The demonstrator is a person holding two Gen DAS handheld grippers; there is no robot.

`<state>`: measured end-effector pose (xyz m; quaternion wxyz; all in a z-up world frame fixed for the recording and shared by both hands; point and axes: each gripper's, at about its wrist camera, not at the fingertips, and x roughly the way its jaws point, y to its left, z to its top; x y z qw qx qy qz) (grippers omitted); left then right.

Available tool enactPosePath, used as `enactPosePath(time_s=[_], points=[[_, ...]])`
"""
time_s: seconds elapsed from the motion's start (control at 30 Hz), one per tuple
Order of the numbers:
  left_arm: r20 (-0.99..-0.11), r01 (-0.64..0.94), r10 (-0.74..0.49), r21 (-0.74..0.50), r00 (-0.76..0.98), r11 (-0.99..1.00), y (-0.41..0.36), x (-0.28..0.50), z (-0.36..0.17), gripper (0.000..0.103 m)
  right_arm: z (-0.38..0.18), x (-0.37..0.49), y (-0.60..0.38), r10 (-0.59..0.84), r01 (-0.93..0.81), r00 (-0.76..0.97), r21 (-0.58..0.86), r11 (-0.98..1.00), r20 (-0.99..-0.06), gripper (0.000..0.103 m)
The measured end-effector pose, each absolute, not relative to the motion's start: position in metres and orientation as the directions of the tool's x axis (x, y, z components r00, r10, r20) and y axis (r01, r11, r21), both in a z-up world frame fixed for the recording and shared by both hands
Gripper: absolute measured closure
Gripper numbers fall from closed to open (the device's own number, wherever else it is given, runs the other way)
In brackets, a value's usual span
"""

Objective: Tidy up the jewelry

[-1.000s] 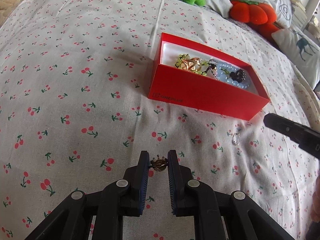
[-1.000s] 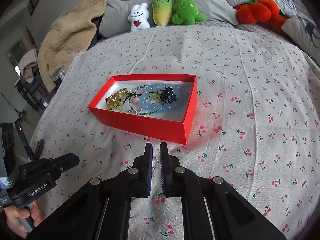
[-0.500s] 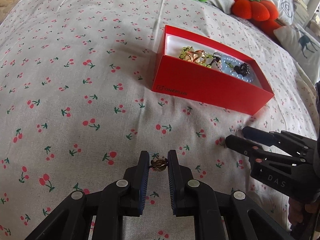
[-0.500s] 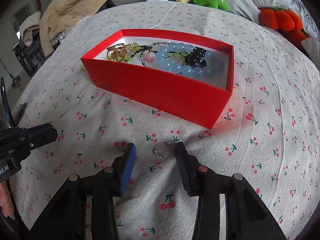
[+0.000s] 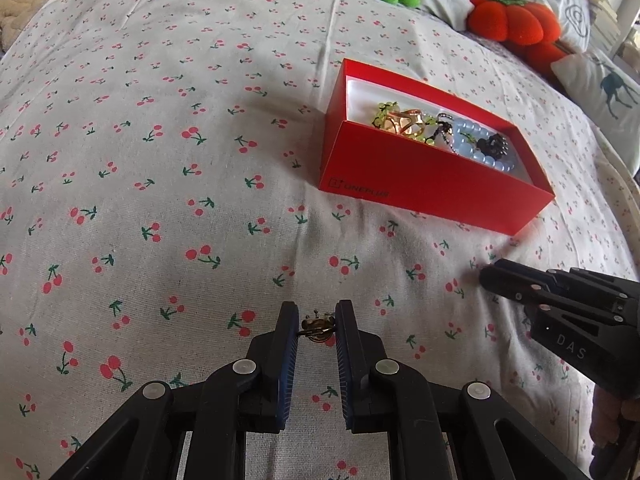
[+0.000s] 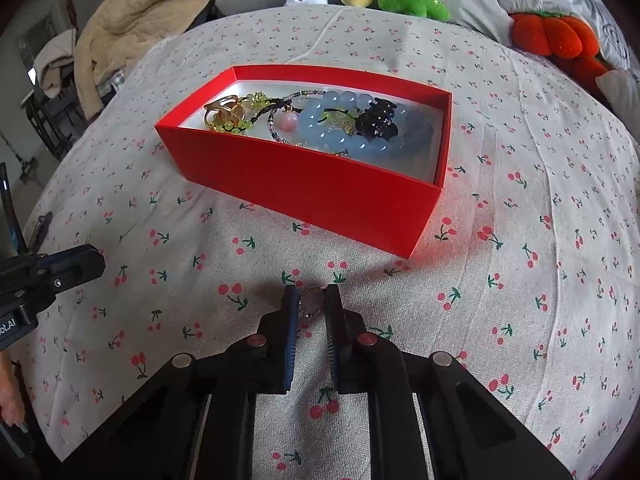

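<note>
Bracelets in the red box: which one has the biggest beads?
The pale blue bracelet at the box's right end; the green one and the thin seed-bead strand have far smaller beads.

The red box's [image 5: 432, 184] near wall hides part of the blue bead bracelet [image 5: 480, 148].

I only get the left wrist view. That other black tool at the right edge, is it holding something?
Observer: Yes. The right gripper has just closed on a small silver ring, low over the cherry-print bedspread.
Operator: What's in the red box's hidden near part?
Observer: In the red box, a blue bead bracelet forms a full loop.
Operator: Anything beyond the stuffed toys?
Observer: A beige blanket is heaped at the bed's far left.
</note>
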<state>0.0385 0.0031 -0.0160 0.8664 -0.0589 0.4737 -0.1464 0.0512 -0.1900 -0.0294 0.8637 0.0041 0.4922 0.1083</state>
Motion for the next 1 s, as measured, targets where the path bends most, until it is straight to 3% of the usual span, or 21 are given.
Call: enactPosePath(time_s=[0.4, 0.5, 0.57, 0.6, 0.73, 1.0], points=[[-0.786, 0.220, -0.330, -0.250, 0.523, 0.943, -0.002, 0.049, -0.002, 0.090, -0.001, 0.041, -0.214, 0.261, -0.147, 0.547, 0.215, 0.965, -0.796, 0.099], [-0.789, 0.221, -0.335, -0.256, 0.514, 0.941, -0.003, 0.049, -0.007, 0.090, -0.003, 0.039, -0.208, 0.281, -0.179, 0.528, 0.219, 0.959, -0.802, 0.087], [-0.793, 0.221, -0.338, -0.259, 0.506, 0.940, -0.005, 0.048, -0.011, 0.090, -0.007, 0.038, -0.199, 0.276, -0.208, 0.511, 0.195, 0.959, -0.814, 0.058], [-0.795, 0.221, -0.339, -0.261, 0.503, 0.940, -0.005, 0.047, -0.013, 0.090, -0.009, 0.038, -0.194, 0.265, -0.219, 0.509, 0.175, 0.960, -0.819, 0.056], [-0.799, 0.218, -0.339, -0.263, 0.496, 0.940, -0.005, 0.046, -0.017, 0.090, -0.028, 0.044, -0.183, 0.220, -0.220, 0.469, 0.128, 0.967, -0.855, 0.057], [-0.801, 0.211, -0.330, -0.257, 0.500, 0.943, 0.001, 0.047, -0.016, 0.090, -0.035, 0.050, -0.174, 0.165, -0.214, 0.490, 0.065, 0.975, -0.856, 0.085]])
